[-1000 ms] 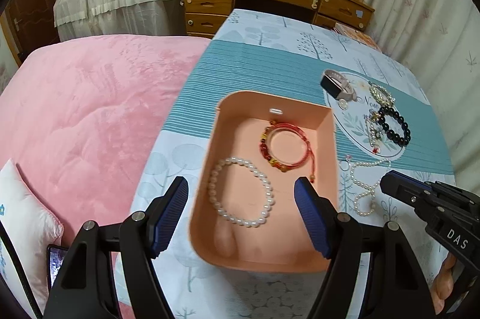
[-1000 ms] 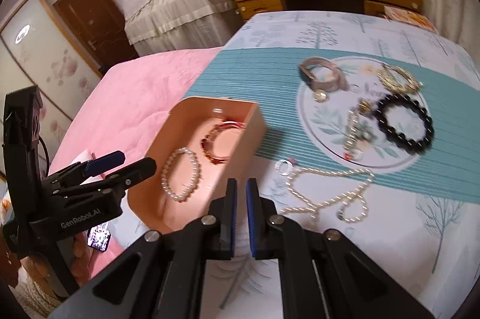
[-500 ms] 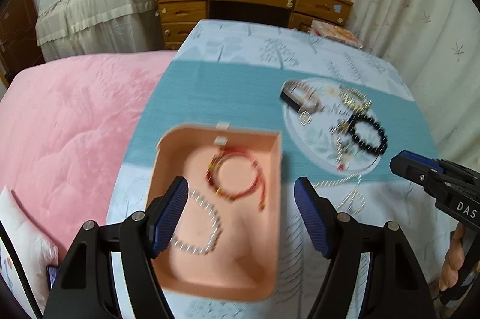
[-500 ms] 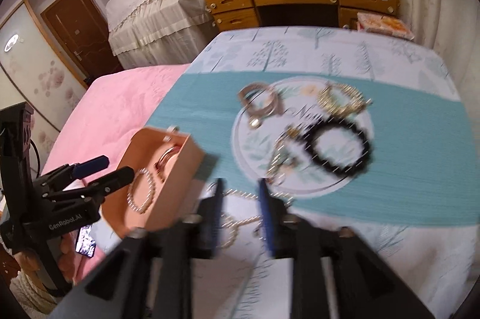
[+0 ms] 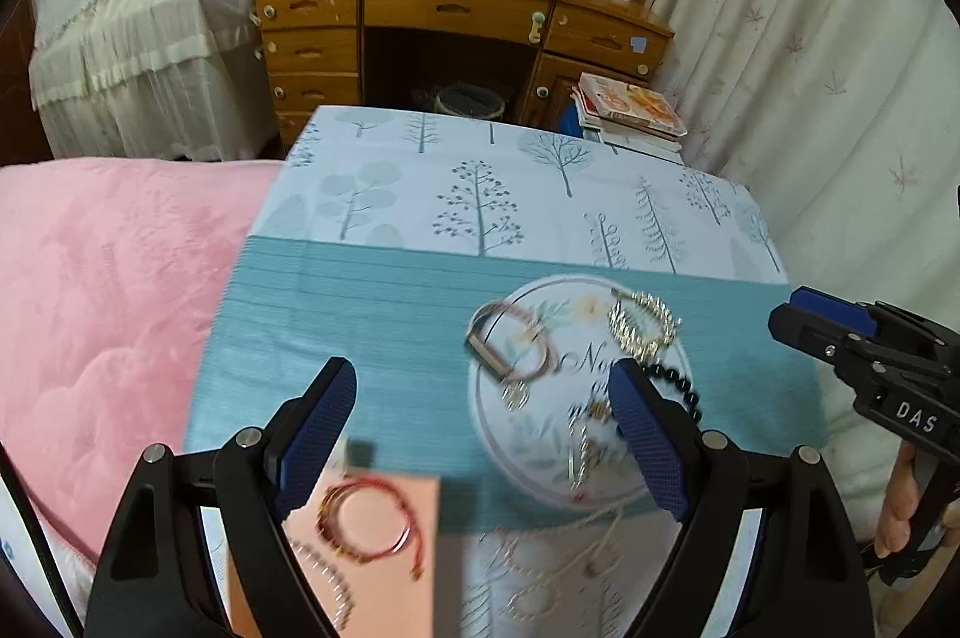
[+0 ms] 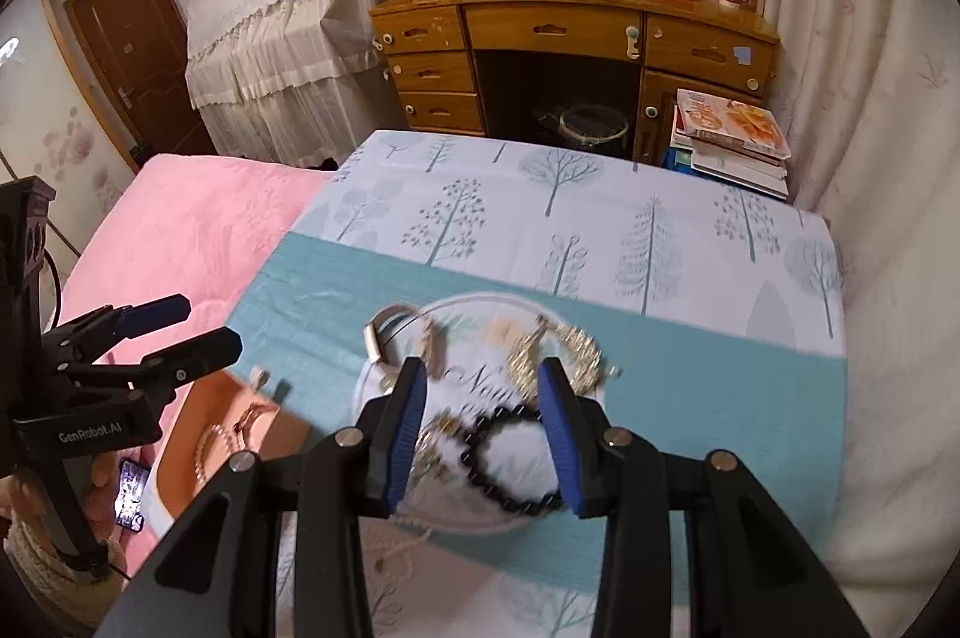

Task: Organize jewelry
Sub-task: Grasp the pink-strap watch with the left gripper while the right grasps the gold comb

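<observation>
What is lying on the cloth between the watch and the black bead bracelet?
In the right wrist view, a small tangle of gold-coloured jewellery, too blurred to name, lies between the watch and the black bead bracelet, on the printed cloth.

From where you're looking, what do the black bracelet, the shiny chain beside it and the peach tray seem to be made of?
Black bracelet: round glossy beads, likely polished stone or glass.
Shiny chain: pale gold glittering links, probably metal; motion blur hides detail.
Peach tray: smooth, matte, even colour with thin walls, probably plastic.

Blurred tray [image 5: 384,566], cut off below
</observation>
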Tool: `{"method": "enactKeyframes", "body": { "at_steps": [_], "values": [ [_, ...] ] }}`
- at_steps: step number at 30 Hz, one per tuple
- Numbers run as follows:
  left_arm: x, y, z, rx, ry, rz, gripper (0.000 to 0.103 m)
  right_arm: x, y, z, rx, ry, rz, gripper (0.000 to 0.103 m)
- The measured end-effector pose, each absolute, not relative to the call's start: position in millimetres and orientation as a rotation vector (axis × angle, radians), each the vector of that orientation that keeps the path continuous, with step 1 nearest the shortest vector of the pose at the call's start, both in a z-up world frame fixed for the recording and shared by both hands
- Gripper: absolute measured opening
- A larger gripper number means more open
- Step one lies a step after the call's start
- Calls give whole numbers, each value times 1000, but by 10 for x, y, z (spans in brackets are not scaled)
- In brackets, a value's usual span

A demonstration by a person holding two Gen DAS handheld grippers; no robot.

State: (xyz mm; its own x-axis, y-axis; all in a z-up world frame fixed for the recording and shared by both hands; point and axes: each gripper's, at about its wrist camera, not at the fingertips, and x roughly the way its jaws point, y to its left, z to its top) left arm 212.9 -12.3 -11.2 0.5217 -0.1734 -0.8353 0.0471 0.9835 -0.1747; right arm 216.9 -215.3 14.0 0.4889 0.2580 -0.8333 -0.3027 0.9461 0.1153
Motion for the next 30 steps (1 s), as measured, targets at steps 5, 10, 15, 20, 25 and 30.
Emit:
{"method": "enactKeyframes", "body": {
  "at_steps": [5, 10, 15, 20, 25, 30],
  "values": [
    [2552, -327, -363, -127, 1096, -123, 85, 2557, -2172, -324, -44, 1132, 356, 39],
    [2862, -492, -814, -148, 1221, -120, 79, 2718, -2155, -776, -29, 1205, 373, 39],
    [3048, -537, -1119, -220, 1292, -111, 73, 2842, -2065, -1033, -84, 1237, 378, 39],
    [3124, -594, -1256, -247, 1320, -114, 71, 2862, -2001, -1191, -157, 1264, 407, 39],
    [3191, -626, -1319, -249, 1330, -105, 70, 2823, -1907, -1284, -270, 1253, 408, 39],
    [3232, -648, -1327, -257, 1336, -112, 62, 2752, -1841, -1311, -362, 1206, 412, 32]
  ]
}}
